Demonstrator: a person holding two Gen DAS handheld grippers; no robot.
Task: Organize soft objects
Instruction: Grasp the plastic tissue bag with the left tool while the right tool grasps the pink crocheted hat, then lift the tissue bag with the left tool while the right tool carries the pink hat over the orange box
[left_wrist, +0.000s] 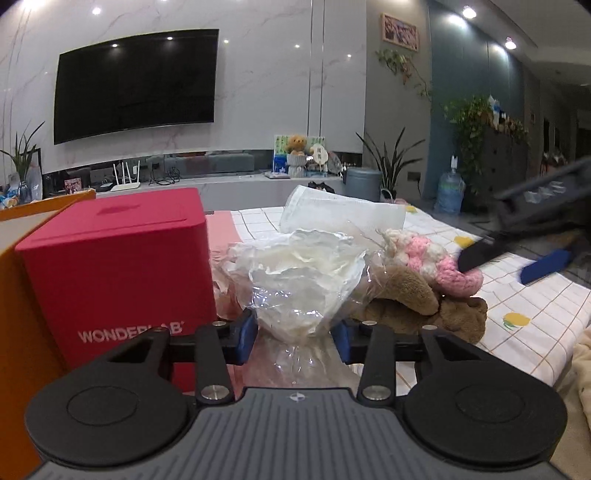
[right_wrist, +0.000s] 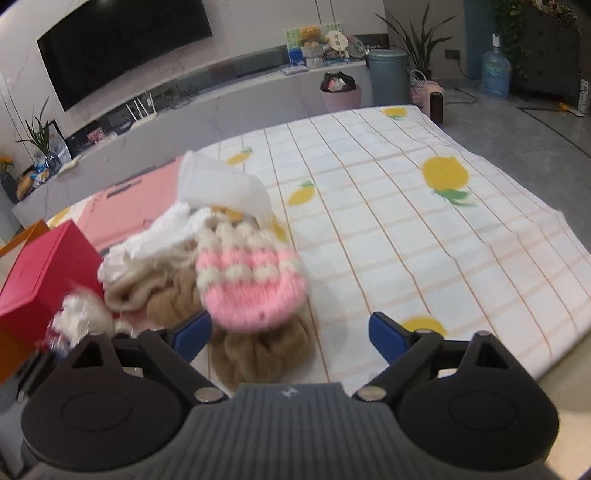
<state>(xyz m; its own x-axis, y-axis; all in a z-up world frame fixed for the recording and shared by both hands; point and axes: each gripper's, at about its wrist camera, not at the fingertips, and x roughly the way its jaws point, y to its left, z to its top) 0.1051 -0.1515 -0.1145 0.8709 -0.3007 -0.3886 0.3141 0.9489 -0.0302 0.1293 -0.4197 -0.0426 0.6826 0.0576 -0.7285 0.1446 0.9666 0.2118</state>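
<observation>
Left tool (left_wrist: 295, 338): blue pads clamped on a crumpled clear plastic bag (left_wrist: 303, 280) with something white inside; bag lifted in front of the camera, just beside a red box (left_wrist: 110, 266) marked WONDERLAB on its left.

Right tool (right_wrist: 290, 334): jaws spread wide apart, nothing between them. From the left wrist view one of its fingers (left_wrist: 480, 253) touches or sits just above the pink-and-white knitted piece (left_wrist: 439, 264); contact not certain, view blurred there.

Soft pile sits on a bed covered by a checked sheet (right_wrist: 406, 229) with yellow fruit prints. Pile contents, seen from the right wrist: pink-and-white knitted piece on top, tan plush item (right_wrist: 258, 347) underneath and reaching toward the camera, cream fluffy fabric (right_wrist: 147, 273) to the left, a white folded cloth (right_wrist: 221, 188) behind. The left pad of the right tool is close to the tan plush and the knit edge; right pad over bare sheet.

A pink flat item (right_wrist: 136, 203) lies on the bed behind the red box. Orange edge (left_wrist: 14, 295) of something at far left, partly cut off.
</observation>
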